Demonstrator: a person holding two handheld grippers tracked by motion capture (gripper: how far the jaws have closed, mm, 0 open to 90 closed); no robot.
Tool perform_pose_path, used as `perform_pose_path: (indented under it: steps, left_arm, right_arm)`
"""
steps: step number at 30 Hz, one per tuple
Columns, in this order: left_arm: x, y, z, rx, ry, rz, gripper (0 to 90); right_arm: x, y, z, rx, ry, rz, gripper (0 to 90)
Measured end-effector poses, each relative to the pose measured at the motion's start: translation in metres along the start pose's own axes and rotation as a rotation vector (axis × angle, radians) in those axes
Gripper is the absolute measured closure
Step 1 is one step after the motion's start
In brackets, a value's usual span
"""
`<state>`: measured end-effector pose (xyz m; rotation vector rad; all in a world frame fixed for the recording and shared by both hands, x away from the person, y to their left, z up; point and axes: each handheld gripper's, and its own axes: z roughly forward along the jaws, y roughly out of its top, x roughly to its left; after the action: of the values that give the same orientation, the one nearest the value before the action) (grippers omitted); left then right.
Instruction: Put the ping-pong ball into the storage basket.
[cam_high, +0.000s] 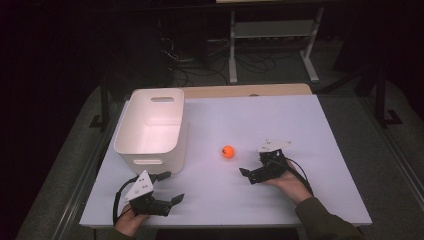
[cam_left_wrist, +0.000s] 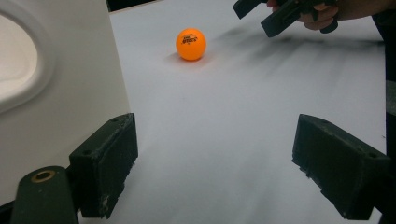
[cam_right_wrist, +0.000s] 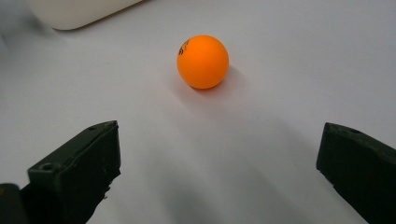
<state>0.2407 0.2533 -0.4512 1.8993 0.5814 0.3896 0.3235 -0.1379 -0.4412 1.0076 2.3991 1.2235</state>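
Observation:
An orange ball (cam_high: 228, 151) lies on the white table (cam_high: 280, 115), a little right of a white bin (cam_high: 150, 125) with handle cut-outs. My right gripper (cam_high: 247, 176) is open, low over the table just right of and nearer than the ball, its jaws pointing left. In the right gripper view the ball (cam_right_wrist: 202, 61) lies ahead of the spread jaws (cam_right_wrist: 219, 168), apart from them. My left gripper (cam_high: 171, 187) is open near the front edge, by the bin's near right corner. The left gripper view has the ball (cam_left_wrist: 190, 44) far ahead, the bin wall (cam_left_wrist: 56, 93) at left, and the right gripper (cam_left_wrist: 275, 14) beyond.
A wooden board edge (cam_high: 250, 90) runs along the table's far side. Beyond it stand a metal rack (cam_high: 272, 40) and loose cables (cam_high: 200, 65) on a dark floor. Bare table surface lies to the right and far side of the ball.

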Motion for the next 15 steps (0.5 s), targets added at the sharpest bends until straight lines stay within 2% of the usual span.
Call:
perform_pose_path:
  steps: [15]
  left_arm:
    - [0.0001, 0.0, -0.0001, -0.001, 0.001, 0.002, 14.1]
  right_arm:
    - [0.0028, 0.0056, 0.0068, -0.005, 0.013, -0.006, 0.0]
